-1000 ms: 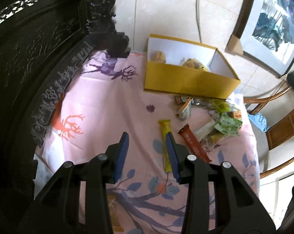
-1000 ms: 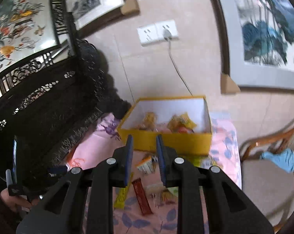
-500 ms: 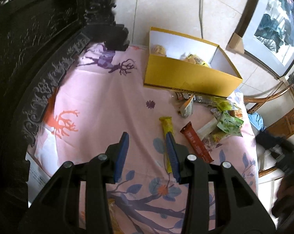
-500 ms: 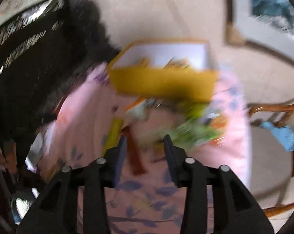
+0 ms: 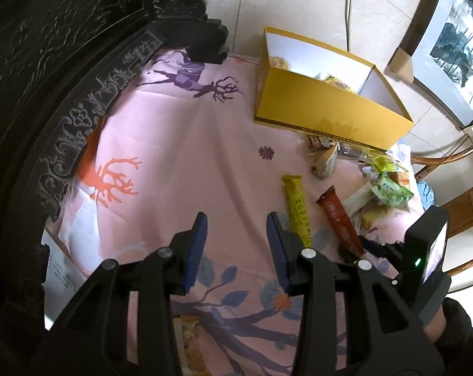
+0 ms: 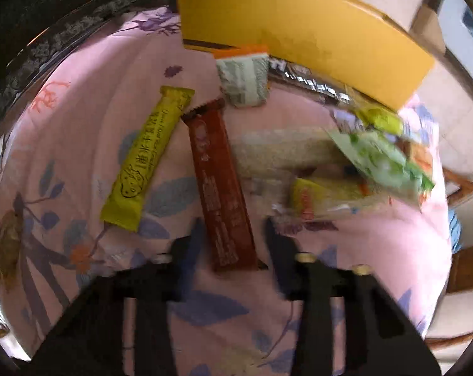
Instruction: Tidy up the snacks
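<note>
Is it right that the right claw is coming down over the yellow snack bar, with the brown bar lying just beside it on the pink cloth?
Not quite. In the right wrist view the right claw has the brown bar between its closing fingers, not yet pressed. The yellow snack bar is the one lying beside it on the pink cloth.

I note a pink tablecloth printed with deer and branches. Far left: dark carved wooden furniture. Far: beige tiled wall, white cable. Right: framed painting, wooden chair. Daylight.
</note>
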